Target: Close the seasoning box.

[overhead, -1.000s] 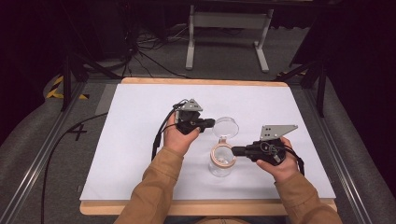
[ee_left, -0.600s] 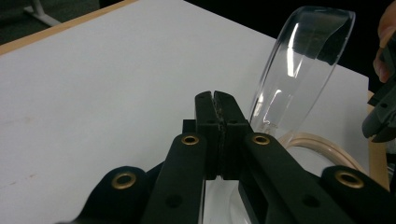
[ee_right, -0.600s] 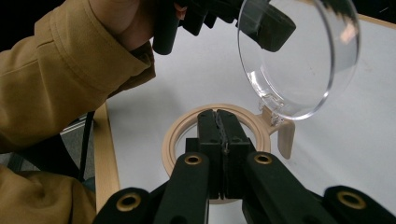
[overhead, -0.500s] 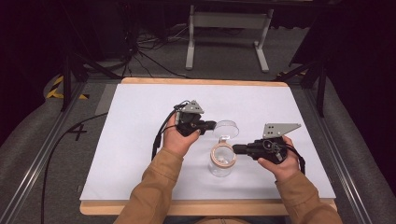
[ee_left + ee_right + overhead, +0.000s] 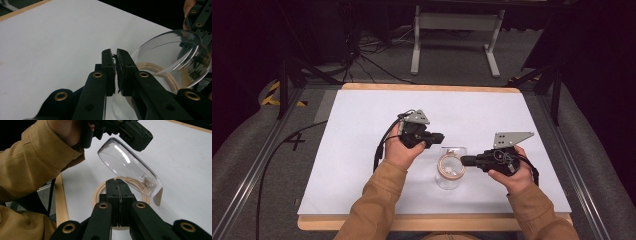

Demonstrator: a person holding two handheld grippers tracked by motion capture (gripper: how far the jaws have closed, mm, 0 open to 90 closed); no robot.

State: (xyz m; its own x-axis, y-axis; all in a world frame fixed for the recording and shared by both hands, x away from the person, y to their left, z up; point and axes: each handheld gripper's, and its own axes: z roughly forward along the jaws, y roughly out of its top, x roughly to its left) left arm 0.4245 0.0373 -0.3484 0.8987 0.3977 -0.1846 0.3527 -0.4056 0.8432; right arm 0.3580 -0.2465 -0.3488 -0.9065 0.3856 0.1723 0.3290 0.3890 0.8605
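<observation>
White table (image 5: 362, 150), dark room. My left gripper (image 5: 437, 136) is pinched on the clear lid (image 5: 130, 166); right gripper (image 5: 464, 160) clamps the jar (image 5: 449, 172) rim. Lift the lid straight off, jar steady.

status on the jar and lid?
Left gripper shut on clear lid, lifted and tilted. Right gripper shut on jar rim. Nothing in the way.

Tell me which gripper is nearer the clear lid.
Left. The left gripper holds the clear lid by its rim, tilted above the jar. The right gripper is shut on the jar's wooden rim, just below the lid.
</observation>
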